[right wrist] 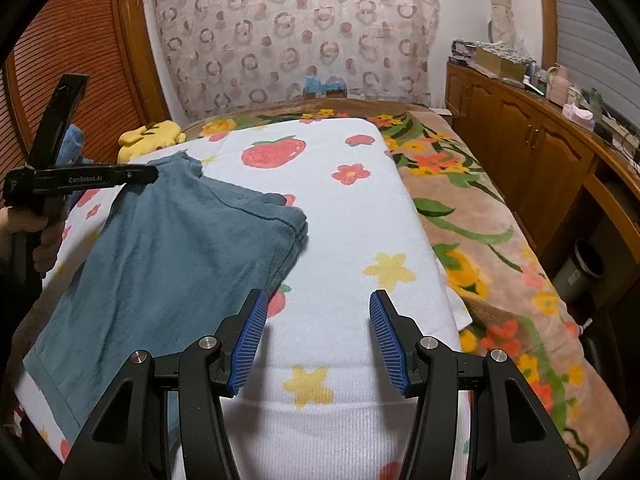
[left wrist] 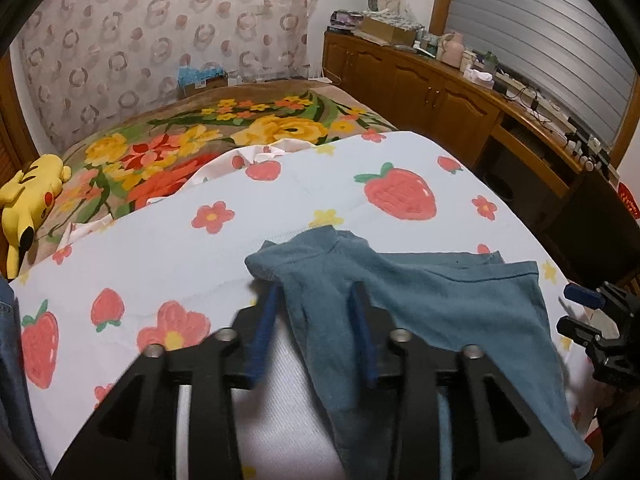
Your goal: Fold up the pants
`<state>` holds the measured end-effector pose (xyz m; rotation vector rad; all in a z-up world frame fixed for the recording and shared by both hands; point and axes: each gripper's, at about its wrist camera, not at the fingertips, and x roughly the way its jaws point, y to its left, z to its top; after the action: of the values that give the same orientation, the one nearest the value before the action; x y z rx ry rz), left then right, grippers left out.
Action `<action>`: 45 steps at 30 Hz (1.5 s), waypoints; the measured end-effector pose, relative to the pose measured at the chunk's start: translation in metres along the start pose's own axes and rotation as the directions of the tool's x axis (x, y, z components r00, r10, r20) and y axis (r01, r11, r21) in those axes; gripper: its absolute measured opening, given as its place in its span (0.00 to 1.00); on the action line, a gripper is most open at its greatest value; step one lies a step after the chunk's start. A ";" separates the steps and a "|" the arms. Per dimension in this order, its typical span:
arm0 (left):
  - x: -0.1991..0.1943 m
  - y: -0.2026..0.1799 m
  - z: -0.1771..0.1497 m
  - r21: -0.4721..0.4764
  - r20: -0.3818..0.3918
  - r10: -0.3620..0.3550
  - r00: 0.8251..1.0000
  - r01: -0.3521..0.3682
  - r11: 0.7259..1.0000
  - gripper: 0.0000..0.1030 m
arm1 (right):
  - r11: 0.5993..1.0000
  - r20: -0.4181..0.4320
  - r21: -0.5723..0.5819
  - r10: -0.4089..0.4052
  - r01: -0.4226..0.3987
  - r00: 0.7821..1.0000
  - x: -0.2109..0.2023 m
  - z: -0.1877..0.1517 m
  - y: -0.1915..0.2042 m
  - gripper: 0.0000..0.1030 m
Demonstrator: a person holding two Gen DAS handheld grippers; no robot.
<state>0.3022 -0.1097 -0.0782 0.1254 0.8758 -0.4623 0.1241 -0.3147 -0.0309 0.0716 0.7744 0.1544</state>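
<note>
Pants (left wrist: 420, 300): one, teal | left gripper (left wrist: 316, 312): fingers apart, cloth draped between | right gripper (right wrist: 318, 312): fingers apart, empty

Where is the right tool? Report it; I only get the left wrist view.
Observer: The right tool is open over the towel, with nothing between its fingers.
Operator: Give me the pants from that side.
Observer: The pants lie to its left, their folded edge just beside its left finger.
Operator: Now tell me what holds the left tool.
Observer: A hand grips the handle of the left tool, at the picture's left edge.
</note>
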 end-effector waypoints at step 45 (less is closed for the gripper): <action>-0.121 -0.039 -0.146 0.018 0.060 -0.039 0.997 0.038 0.999 0.75 | 0.990 -0.001 -0.060 0.126 -0.126 0.992 -0.072 -0.037 0.041 0.38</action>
<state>0.1146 -0.0613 -0.0764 0.1100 0.8166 -0.5076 0.0434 -0.2858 -0.0028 0.0637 0.7623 0.2972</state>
